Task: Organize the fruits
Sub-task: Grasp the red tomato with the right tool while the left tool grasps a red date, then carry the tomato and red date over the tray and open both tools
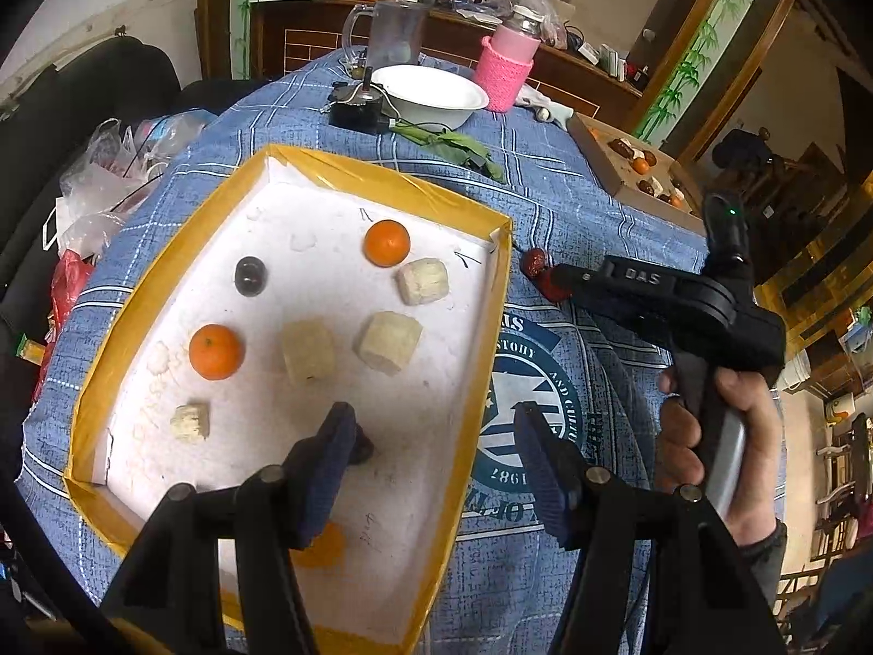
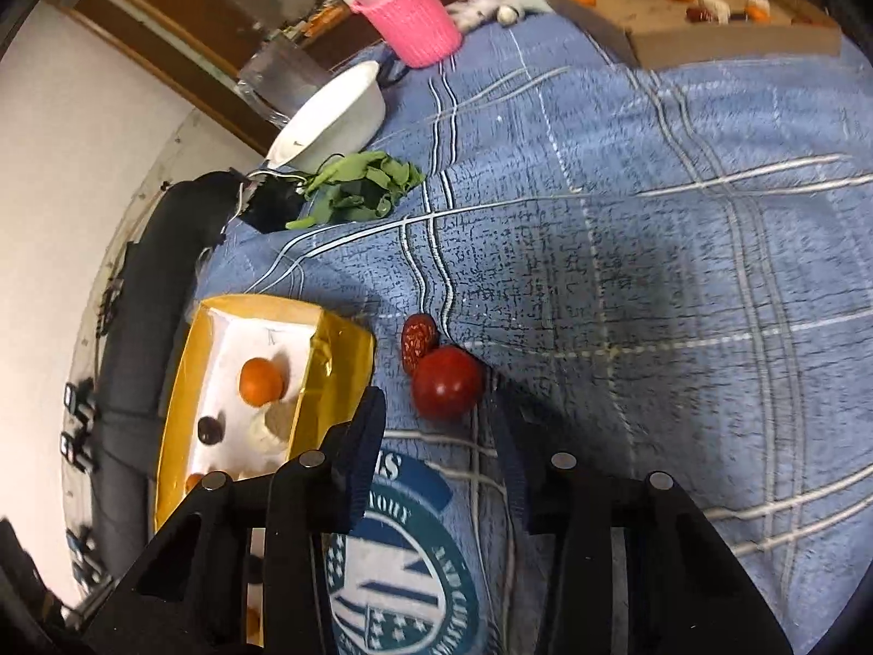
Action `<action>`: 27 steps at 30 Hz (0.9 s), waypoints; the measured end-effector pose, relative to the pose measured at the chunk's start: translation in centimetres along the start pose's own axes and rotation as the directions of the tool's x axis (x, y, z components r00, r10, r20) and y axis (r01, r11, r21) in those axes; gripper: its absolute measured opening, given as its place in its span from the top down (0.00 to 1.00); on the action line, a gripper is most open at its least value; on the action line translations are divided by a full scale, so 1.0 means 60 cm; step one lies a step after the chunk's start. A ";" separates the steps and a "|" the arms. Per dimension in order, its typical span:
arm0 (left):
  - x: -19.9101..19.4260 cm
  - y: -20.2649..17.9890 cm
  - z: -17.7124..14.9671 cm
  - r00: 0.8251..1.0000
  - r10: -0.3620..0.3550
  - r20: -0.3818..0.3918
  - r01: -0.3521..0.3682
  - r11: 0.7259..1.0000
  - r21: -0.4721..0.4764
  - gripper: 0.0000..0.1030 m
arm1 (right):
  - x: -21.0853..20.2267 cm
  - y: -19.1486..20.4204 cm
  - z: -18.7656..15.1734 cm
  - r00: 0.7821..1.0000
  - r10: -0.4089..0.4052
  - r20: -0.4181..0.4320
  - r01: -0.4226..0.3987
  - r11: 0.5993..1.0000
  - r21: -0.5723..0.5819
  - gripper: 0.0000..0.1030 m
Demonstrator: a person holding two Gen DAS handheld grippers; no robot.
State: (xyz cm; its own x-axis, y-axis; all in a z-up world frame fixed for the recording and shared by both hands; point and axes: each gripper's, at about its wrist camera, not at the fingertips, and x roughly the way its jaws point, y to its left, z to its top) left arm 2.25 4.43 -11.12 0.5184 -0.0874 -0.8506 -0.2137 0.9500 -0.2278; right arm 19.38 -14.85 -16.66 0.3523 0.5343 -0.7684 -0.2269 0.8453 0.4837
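A yellow-rimmed white tray (image 1: 494,295) lies on the blue cloth and holds two oranges (image 1: 387,242), a dark grape (image 1: 250,275) and several pale cut chunks (image 1: 388,341). My left gripper (image 1: 434,426) is open above the tray's near right part; a dark fruit (image 1: 363,447) sits by its left finger. My right gripper (image 2: 436,436) is open just in front of a red round fruit (image 2: 448,382) and a red date (image 2: 418,339) on the cloth, right of the tray (image 2: 344,360). The right gripper also shows in the left wrist view (image 1: 556,281), beside those red fruits.
A cardboard tray (image 2: 709,38) with dates, oranges and pale pieces stands far right. A white bowl (image 1: 428,95), pink-sleeved bottle (image 1: 504,73), green leaves (image 1: 455,144), a clear jug (image 1: 393,33) and a black device (image 1: 354,109) sit at the table's far edge. Plastic bags (image 1: 103,180) lie left.
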 end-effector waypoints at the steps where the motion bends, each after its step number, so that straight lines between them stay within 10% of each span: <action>1: 0.000 -0.003 0.000 1.000 0.002 0.001 -0.002 1.000 0.001 0.39 | 0.003 0.000 0.000 1.000 0.000 0.006 0.000 1.000 0.001 0.68; 27: 0.102 -0.170 0.099 0.998 0.037 -0.058 -0.024 0.976 0.218 0.39 | -0.133 -0.082 0.024 0.976 -0.059 0.208 0.044 0.996 0.076 0.74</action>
State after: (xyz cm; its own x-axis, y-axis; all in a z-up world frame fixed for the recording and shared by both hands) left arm 12.51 -4.01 -11.23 0.4615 -0.0688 -0.8845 -0.0403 0.9943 -0.0984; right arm 19.00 -23.28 -12.30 0.5465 0.4727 -0.6913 -0.1414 0.8657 0.4802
